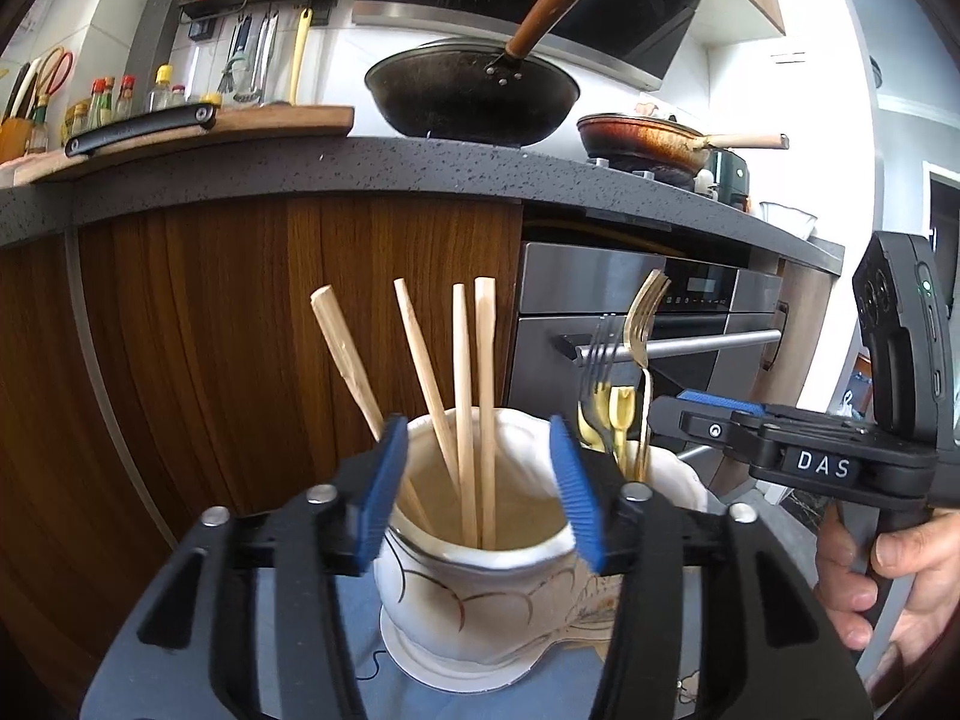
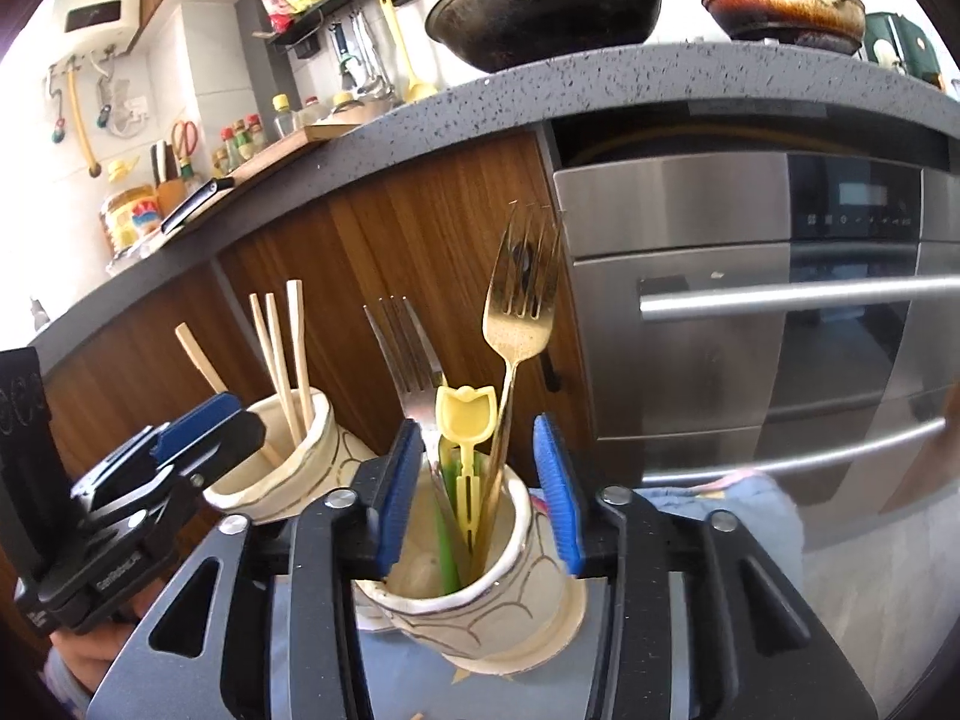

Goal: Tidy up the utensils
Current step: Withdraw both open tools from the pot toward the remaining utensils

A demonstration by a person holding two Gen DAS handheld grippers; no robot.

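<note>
Cream ceramic, lined in gold, is seen twice: one holder [image 1: 474,570] with four wooden chopsticks [image 1: 459,414] lies between the blue pads of the left gripper [image 1: 477,486], and a second holder [image 2: 474,588] with the cutlery lies between those of the right gripper [image 2: 474,498]. Both pairs of jaws are held apart around the rims; no pad is seen pressing on the ceramic. Only in the right wrist view are the second holder's contents laid out: a gold fork [image 2: 519,300], a silver fork [image 2: 405,354], a yellow tulip-shaped pick [image 2: 467,414] and a green stem. In the left wrist view these are partly hidden behind the pad, but a hand [image 1: 882,582] gripping the right tool's handle is shown there. Blue cloth [image 1: 360,648] is spread under the holders. Behind them, a black wok [image 1: 474,93] and a rusty pan [image 1: 642,138] are seen on the speckled grey tabletop [image 1: 360,174] above a steel oven [image 2: 750,300].
</note>
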